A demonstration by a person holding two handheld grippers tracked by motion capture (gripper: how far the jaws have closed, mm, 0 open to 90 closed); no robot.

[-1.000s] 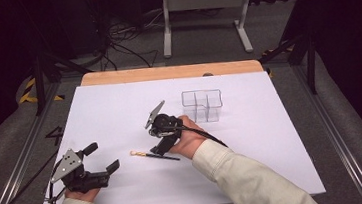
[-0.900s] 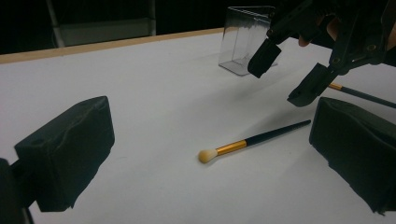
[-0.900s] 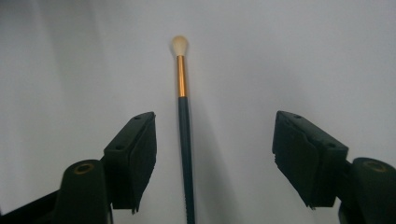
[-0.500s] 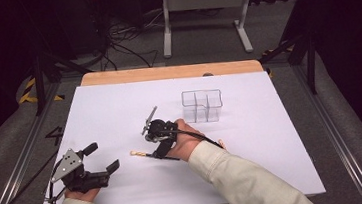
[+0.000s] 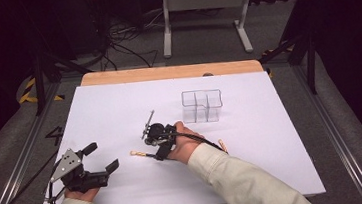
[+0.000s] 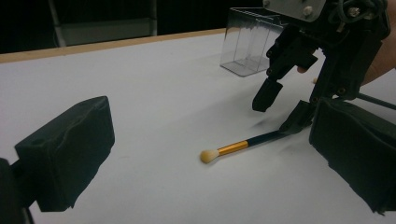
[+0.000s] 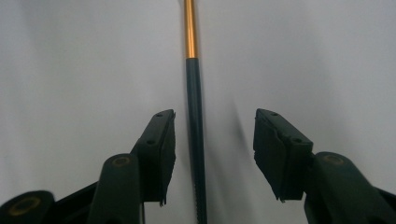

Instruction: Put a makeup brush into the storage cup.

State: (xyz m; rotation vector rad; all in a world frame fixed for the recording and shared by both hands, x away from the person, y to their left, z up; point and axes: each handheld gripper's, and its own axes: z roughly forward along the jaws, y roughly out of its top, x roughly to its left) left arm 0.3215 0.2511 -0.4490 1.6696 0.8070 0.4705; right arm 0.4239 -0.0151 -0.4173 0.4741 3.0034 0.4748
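Your right gripper [image 7: 212, 154] has dropped from mid-frame onto the brush [image 7: 195, 116]; its fingers [image 7: 161, 149] straddle the handle, apart. Left gripper [image 5: 96, 160] idles, fingers apart.

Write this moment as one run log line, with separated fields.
right gripper: open, jaws astride brush handle | left gripper: open, idle | clear organizer: empty
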